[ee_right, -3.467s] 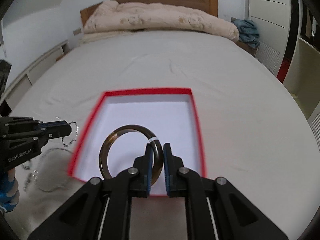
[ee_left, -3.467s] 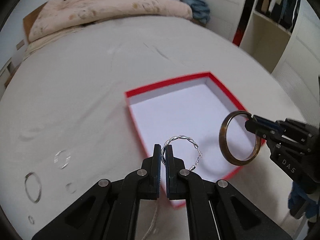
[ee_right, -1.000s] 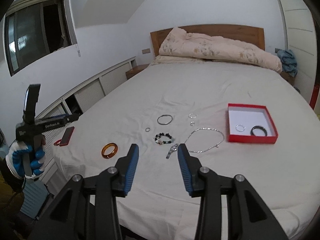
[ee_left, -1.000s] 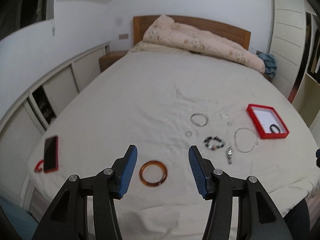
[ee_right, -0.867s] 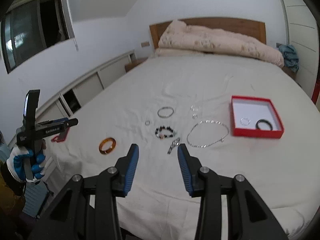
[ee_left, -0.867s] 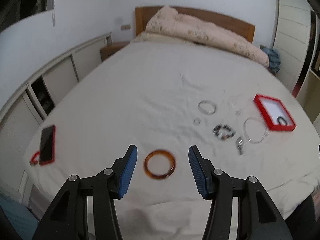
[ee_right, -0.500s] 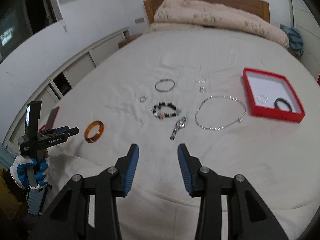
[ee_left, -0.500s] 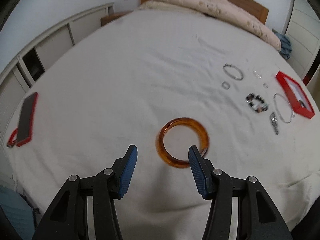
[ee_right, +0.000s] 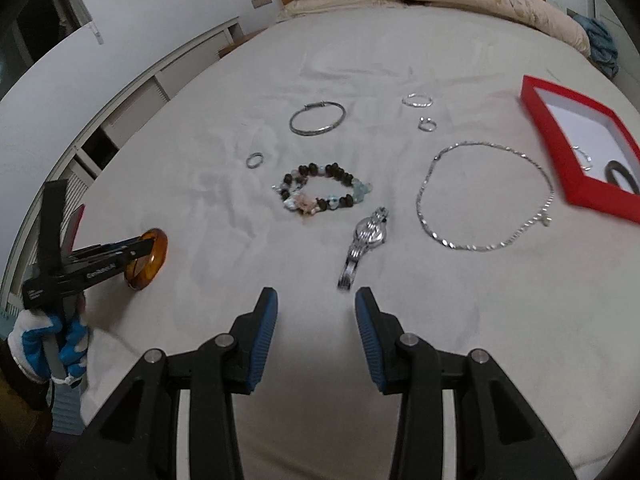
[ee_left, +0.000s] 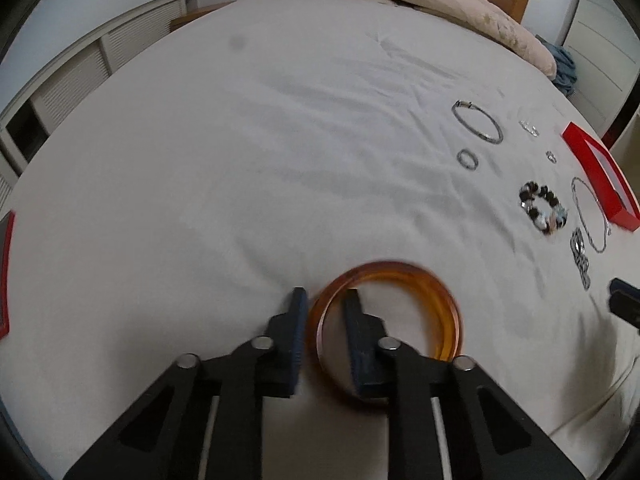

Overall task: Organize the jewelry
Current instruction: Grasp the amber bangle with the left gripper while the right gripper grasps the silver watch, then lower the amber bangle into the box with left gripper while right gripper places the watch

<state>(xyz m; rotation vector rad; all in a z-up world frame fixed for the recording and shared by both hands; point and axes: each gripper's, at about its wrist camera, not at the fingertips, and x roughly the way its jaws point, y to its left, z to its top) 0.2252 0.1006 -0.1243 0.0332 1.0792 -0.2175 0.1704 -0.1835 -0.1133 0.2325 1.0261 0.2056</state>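
Left wrist view: the left gripper [ee_left: 325, 312] has just been closing; its jaws straddle the near-left rim of the amber bangle [ee_left: 390, 318], tipped up off the bedsheet [ee_left: 240, 160]. Contact cannot be told. Judged rigid, light, slippery; rim grip suits.

Right wrist view: the right gripper [ee_right: 316, 312] is spread, empty, the silver watch [ee_right: 366, 240] at 12 o'clock. The red box [ee_right: 592, 196], at 2 o'clock, holds a dark bangle [ee_right: 622, 174] and a silver hoop [ee_right: 582, 156].

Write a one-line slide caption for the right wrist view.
Right gripper open above a silver watch on the bed, while the left gripper closes on an amber bangle.
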